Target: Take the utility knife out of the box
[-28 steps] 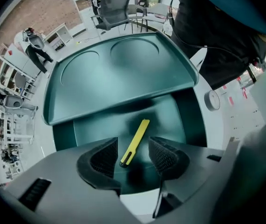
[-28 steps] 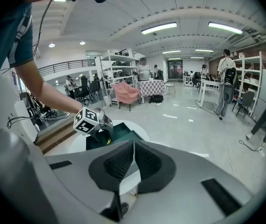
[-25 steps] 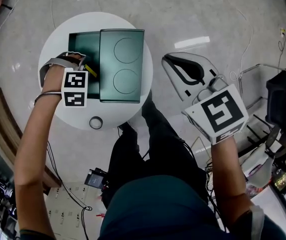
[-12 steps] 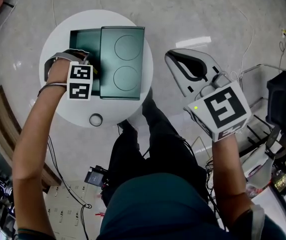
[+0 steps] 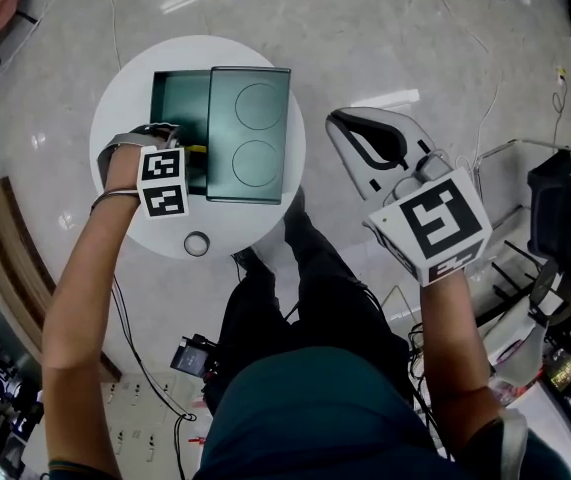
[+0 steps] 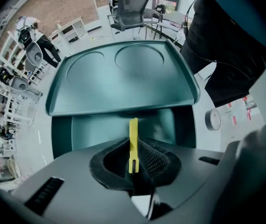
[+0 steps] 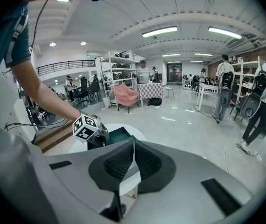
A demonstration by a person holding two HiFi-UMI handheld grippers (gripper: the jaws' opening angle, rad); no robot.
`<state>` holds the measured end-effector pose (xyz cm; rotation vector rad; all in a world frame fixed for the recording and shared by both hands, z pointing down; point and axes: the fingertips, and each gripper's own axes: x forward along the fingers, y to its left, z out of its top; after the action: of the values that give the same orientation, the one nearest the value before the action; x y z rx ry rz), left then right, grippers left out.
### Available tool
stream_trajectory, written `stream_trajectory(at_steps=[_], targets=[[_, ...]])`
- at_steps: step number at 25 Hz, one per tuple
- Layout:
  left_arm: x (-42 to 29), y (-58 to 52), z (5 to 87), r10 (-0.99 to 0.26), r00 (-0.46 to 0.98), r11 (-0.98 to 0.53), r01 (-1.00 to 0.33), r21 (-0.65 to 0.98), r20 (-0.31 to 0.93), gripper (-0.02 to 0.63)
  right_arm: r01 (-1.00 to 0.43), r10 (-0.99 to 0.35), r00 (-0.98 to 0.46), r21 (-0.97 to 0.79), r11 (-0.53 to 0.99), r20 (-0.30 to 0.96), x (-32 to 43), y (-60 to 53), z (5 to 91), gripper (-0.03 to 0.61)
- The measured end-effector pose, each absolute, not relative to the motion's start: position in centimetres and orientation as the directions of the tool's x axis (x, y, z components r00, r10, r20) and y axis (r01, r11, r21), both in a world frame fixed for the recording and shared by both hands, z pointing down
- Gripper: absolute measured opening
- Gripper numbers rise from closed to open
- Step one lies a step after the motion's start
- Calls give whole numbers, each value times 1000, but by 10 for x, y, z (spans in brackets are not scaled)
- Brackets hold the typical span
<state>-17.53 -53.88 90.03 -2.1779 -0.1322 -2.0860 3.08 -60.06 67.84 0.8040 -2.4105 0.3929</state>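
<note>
The utility knife (image 6: 133, 141) is bright yellow. The box (image 5: 178, 93) and its lid (image 5: 250, 133) are dark teal, and the lid is embossed with two circles. The round tabletop (image 5: 125, 88) is white, with a grey ring (image 5: 196, 244) at its 6 o'clock edge. The left hand-held gripper (image 6: 133, 162) and the right hand-held gripper (image 7: 133, 164) are pale grey with black textured pads. Their cubes (image 5: 163, 181) carry black-and-white square markers. The floor (image 5: 365, 28) is glossy pale grey.

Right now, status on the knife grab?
Left gripper jaws just closed onto the yellow utility knife, at the open box. Right gripper shut, empty, off to the side. Lid covers the box's right part; nothing above the knife.
</note>
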Motion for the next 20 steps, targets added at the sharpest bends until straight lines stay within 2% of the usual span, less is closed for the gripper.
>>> stream_trajectory(at_steps=[11,20], targets=[[-185,-536,827,-168,137,-986,-32,-165,976,66,-595,-485,-688,-37,803,539,6,-587,624,38],[-189,-518,716,-382,333,-898,-356,-260,862,66,-575,-495,-712,-10,818,498,-29,-553,574,38]])
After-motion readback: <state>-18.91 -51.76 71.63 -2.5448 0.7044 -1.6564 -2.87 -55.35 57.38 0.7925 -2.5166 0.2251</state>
